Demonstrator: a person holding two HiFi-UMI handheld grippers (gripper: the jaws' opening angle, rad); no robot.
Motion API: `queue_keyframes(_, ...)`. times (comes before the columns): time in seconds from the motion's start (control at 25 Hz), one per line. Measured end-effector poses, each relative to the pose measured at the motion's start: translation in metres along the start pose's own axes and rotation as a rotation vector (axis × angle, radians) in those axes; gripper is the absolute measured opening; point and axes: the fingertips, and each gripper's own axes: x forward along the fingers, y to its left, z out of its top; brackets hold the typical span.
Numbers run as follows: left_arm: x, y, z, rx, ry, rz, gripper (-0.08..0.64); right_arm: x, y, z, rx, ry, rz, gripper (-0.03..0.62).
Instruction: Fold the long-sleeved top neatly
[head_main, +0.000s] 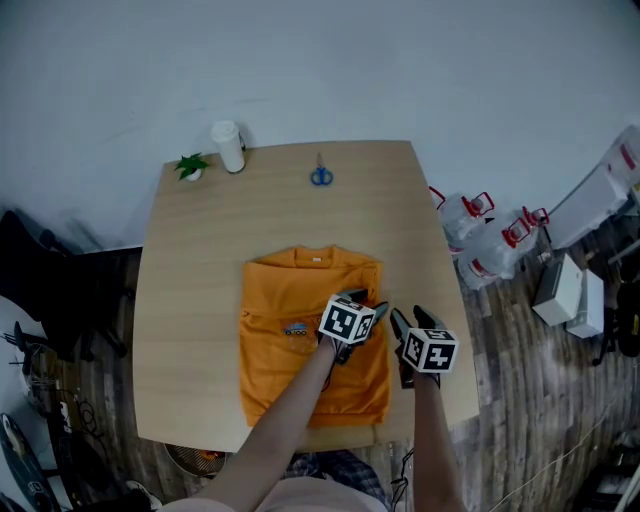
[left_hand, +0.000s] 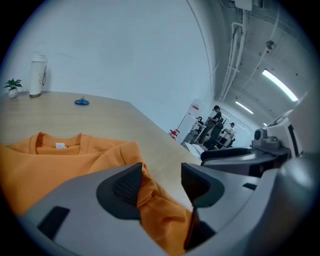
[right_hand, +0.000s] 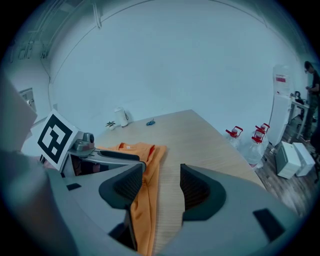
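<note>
Looking down in the head view, I find the orange top (head_main: 300, 330) in the lower middle of the frame on the pale wooden bench (head_main: 200, 250). Its collar points to the upper edge and its sleeves seem already tucked in. My left gripper (head_main: 362, 300) hangs over the top's right edge, and my right gripper (head_main: 408, 320) is just beside it over bare wood.

In the left gripper view, my jaws stand apart. A bunched fold of orange cloth lies between them, resting against one pad and clear of the other, so nothing is clamped. To do this step well, I judge, the fold should settle flat and square to the layer below, and I should draw off without dragging it.

In the right gripper view, my jaws are likewise apart and empty, with bare wood between them and the top's edge just under the left-hand jaw.

The bench looks smooth and level. Scissors (head_main: 320, 176), a white cup (head_main: 229, 146) and a small plant (head_main: 190, 166) sit near its far edge, well apart from the cloth. A plain pale wall stands behind, and water jugs (head_main: 475, 215) rest on the dark plank floor at the right.
</note>
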Motion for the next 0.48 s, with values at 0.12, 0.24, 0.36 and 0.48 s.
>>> queue_keyframes(0.12,0.005,-0.009,-0.002,-0.003,0.003,-0.023,0.241,-0.001,-0.004,0.001,0.0,-0.001,-0.001,0.244)
queue_keyframes(0.24,0.003,-0.008,-0.001,-0.015,-0.012,-0.013,0.241,0.0,-0.006,0.004,0.003,-0.005,0.003,0.243)
queue_keyframes(0.36,-0.009,-0.002,0.004,-0.022,-0.045,0.012,0.241,0.002,-0.007,0.005,0.01,-0.008,0.017,0.243)
queue_keyframes(0.48,-0.034,0.017,0.009,-0.044,-0.083,0.067,0.241,0.008,-0.003,0.01,0.005,-0.009,0.037,0.244)
